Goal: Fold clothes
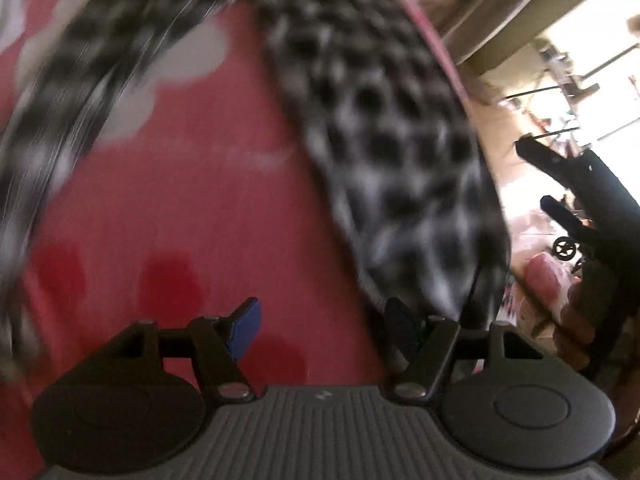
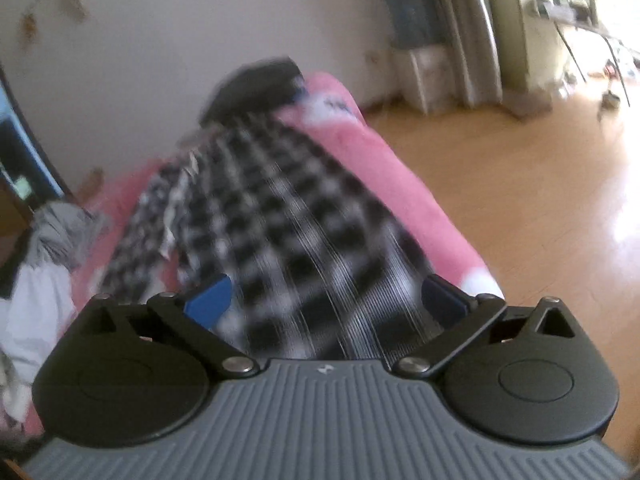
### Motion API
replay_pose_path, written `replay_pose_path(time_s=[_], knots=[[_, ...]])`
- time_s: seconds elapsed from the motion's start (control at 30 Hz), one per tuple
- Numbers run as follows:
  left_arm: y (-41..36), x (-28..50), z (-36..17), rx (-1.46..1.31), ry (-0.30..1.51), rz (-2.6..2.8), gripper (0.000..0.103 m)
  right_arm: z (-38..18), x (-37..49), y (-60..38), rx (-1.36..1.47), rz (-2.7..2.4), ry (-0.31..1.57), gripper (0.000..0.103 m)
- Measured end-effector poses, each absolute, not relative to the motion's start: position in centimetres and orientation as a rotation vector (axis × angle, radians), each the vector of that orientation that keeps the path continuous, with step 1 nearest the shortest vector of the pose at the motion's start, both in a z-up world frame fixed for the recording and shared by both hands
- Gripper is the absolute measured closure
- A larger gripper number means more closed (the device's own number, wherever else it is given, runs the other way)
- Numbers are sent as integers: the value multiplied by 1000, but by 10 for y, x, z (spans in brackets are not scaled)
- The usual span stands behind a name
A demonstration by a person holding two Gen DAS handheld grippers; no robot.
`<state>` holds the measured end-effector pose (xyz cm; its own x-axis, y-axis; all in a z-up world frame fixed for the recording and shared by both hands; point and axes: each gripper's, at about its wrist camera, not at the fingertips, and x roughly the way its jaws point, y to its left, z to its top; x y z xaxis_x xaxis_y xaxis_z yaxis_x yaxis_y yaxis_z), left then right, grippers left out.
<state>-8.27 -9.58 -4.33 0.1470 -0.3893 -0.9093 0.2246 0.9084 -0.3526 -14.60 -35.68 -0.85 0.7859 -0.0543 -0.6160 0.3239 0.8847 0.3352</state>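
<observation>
Checked woven shirt [image 2: 280, 216] sprawls rumpled over fuzzy pink blanket [image 2: 424, 200].

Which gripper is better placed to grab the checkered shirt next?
Right, probably. The right gripper is open with the checkered shirt directly between its fingers; the left gripper is open over the bare pink blanket, shirt off to the side.

One checked shirt [image 2: 280, 208], one pink blanket [image 2: 400, 184], two tongs [image 1: 322, 322] [image 2: 326, 300], one grey-white clothes heap [image 2: 44, 264]

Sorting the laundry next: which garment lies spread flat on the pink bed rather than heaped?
The black-and-white checked shirt, laid out along the pink bed. The grey and white clothes sit bunched at its left edge.
</observation>
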Motion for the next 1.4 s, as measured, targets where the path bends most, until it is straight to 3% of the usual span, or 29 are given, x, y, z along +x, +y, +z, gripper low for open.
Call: replay_pose_path(time_s=[0.3, 0.47, 0.7, 0.9, 1.13, 1.4], knots=[[-71, -93, -29, -182, 1395, -162, 34, -18, -153, -326, 332, -180, 622, 1], [-60, -112, -4, -186, 1300, -100, 29, -6, -163, -318, 287, -133, 541, 1], [-68, -133, -45, -166, 1364, -230, 32, 9, -219, -336, 259, -160, 374, 1], [-78, -144, -58, -175, 1324, -442, 32, 9, -254, -353, 200, -211, 375, 1], [-95, -145, -71, -182, 1284, -638, 32, 51, -311, -392, 240, -424, 403, 1], [-119, -153, -67, -93, 1172, -858, 32, 115, -399, -412, 21, -729, 369, 1]])
